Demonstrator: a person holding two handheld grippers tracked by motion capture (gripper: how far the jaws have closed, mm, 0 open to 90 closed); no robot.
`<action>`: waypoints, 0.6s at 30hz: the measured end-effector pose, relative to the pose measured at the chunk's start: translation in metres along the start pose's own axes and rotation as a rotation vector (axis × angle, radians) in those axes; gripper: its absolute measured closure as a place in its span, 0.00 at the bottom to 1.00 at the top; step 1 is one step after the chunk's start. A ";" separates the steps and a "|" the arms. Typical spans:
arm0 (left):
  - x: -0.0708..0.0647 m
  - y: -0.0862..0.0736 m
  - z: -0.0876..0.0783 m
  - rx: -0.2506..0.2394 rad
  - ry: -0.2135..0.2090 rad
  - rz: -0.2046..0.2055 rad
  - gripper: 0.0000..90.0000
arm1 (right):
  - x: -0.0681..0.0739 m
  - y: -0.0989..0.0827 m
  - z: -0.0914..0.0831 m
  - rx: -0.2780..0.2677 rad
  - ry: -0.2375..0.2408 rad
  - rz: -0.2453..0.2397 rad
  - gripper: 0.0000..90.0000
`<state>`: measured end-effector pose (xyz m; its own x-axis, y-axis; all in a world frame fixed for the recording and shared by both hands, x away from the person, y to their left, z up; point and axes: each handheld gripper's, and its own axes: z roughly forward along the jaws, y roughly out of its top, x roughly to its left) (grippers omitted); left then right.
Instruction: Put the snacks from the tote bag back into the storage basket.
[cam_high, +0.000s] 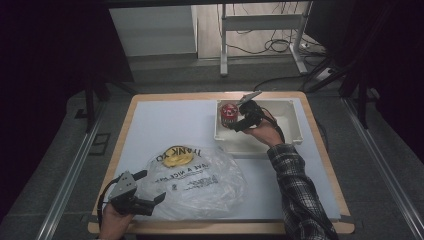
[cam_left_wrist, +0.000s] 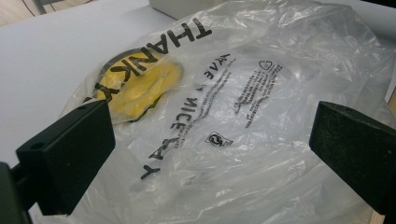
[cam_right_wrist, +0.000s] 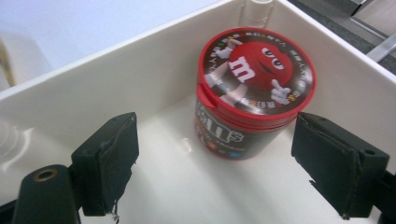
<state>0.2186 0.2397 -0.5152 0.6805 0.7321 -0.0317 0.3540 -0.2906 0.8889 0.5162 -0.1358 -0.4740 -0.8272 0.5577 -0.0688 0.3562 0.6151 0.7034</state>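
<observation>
The left gripper (cam_high: 150, 192) is hovering at the table's near edge, jaws spread wide over a crumpled clear plastic bag (cam_left_wrist: 243, 116) with black lettering and a yellow disc (cam_left_wrist: 140, 86) inside. The right gripper (cam_right_wrist: 215, 163) is reaching into a white rectangular plastic bin (cam_high: 295, 131), jaws parted, empty, just short of an upright red-lidded candy tub (cam_right_wrist: 252, 93).

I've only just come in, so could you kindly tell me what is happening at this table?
A person works with a pair of tongs in each hand. The right tongs are open inside a white bin, their jaws on either side of a red-lidded candy jar standing upright in its corner, not yet gripping it. The left tongs are open at the near edge of a clear plastic bag lying on the table, with something yellow inside.
</observation>
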 end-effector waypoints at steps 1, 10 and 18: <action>0.000 0.000 0.000 0.000 0.001 0.000 0.00 | 0.001 0.000 0.000 0.003 -0.003 0.002 0.17; 0.000 0.000 0.000 0.000 0.000 0.000 0.00 | 0.008 -0.003 -0.005 0.005 -0.003 0.004 0.17; 0.000 0.000 0.000 -0.002 0.001 -0.001 0.00 | 0.013 -0.009 -0.009 0.010 0.001 0.014 0.17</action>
<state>0.2186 0.2395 -0.5153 0.6796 0.7329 -0.0322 0.3536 -0.2888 0.8897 0.4983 -0.1397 -0.4748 -0.8225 0.5657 -0.0583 0.3719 0.6126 0.6975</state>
